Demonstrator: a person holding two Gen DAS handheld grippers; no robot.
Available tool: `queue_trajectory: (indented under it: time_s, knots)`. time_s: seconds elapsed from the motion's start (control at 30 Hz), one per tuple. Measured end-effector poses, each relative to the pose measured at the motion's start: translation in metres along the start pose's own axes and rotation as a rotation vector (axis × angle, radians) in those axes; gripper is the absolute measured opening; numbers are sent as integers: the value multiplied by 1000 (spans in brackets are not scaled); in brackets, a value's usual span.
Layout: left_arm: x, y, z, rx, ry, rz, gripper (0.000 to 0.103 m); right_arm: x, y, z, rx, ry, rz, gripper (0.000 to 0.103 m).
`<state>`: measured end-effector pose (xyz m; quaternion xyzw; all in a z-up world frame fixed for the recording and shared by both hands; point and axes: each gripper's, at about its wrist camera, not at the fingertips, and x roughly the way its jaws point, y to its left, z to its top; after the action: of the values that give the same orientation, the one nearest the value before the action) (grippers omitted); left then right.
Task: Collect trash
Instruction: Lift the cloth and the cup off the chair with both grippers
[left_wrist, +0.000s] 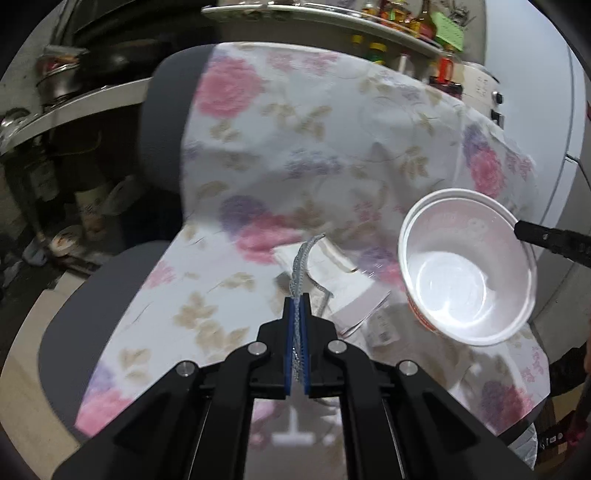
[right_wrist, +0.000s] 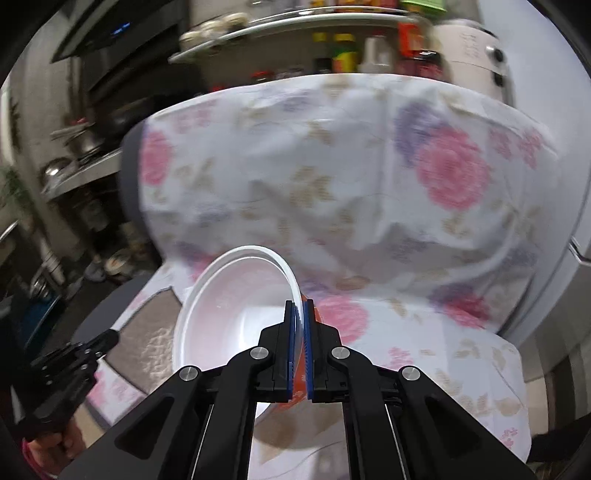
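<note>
A floral cloth (left_wrist: 295, 147) drapes the chair. At the right, the right gripper (right_wrist: 299, 306) pinches the rim of the white instant-noodle bowl (left_wrist: 469, 266), held aloft and tilted. The left gripper (left_wrist: 299, 299) is clamped on a thin silvery wrapper strip (left_wrist: 301, 258), just above white paper scraps (left_wrist: 351, 291). The limp strip may slip free, missing the bowl.

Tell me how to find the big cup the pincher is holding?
Look at the chair covered by a flowery cloth. Above its seat, on the right, the right gripper pinches the rim of a white noodle bowl. It is round and empty, with an orange-red outside, unlike the flat white papers lying beside it.
</note>
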<state>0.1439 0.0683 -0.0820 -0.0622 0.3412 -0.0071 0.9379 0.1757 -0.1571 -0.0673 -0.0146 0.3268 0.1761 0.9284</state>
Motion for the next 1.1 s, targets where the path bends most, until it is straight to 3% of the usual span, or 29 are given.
queue_trajectory:
  time_s: [0.27, 0.83, 1.1]
  knots:
    - [-11, 43, -24, -87, 31, 43, 1, 32, 49, -18, -92, 92, 34, 5]
    - [-62, 122, -21, -190, -85, 203, 1, 47, 165, 2, -261, 54, 138, 5]
    - [-80, 142, -14, -214, -127, 229, 1, 41, 193, 5, -282, 32, 163, 5]
